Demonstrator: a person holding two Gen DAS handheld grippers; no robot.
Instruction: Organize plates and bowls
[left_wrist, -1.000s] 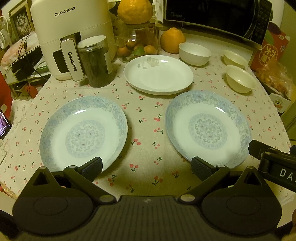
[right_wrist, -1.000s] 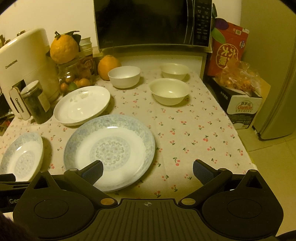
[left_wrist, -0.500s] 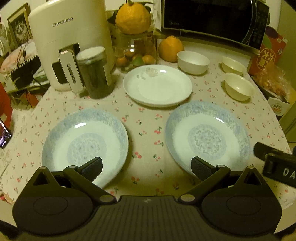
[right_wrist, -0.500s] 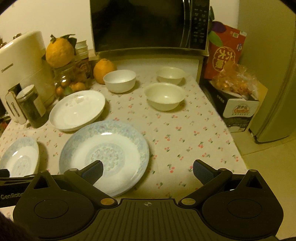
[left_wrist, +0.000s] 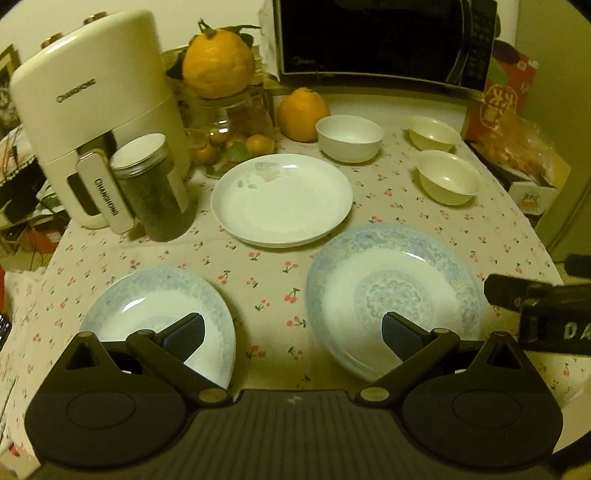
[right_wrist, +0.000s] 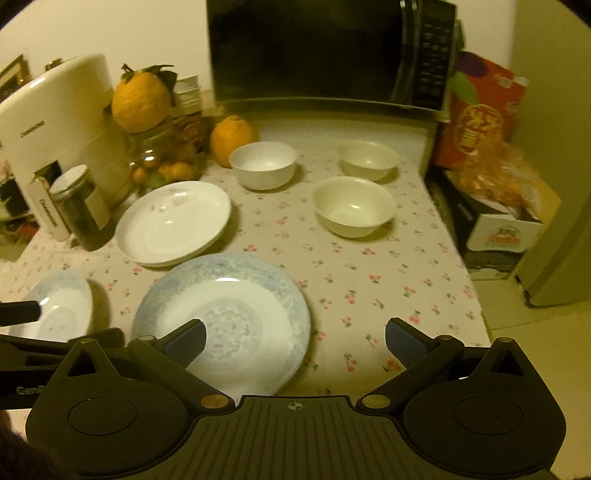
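Note:
Two blue-patterned plates lie at the table's front: the left one (left_wrist: 155, 314) (right_wrist: 62, 310) and the right one (left_wrist: 391, 295) (right_wrist: 229, 306). A plain white plate (left_wrist: 282, 199) (right_wrist: 173, 221) lies behind them. A white bowl (left_wrist: 349, 137) (right_wrist: 263, 164) and two cream bowls (left_wrist: 448, 182) (left_wrist: 434, 133) (right_wrist: 352, 205) (right_wrist: 369, 155) stand farther back. My left gripper (left_wrist: 293, 334) is open and empty above the front edge, between the blue plates. My right gripper (right_wrist: 295, 341) is open and empty, by the right blue plate's right rim.
A white appliance (left_wrist: 92, 122), a dark jar (left_wrist: 155, 188), a glass jar of fruit (left_wrist: 229, 125), an orange (left_wrist: 303, 109) and a microwave (left_wrist: 384, 40) line the back. A box with bagged fruit (right_wrist: 498, 206) stands off the table's right edge.
Both grippers have pulled back and risen a little, so the table looks farther away. Both stay open. No plate or bowl has moved.

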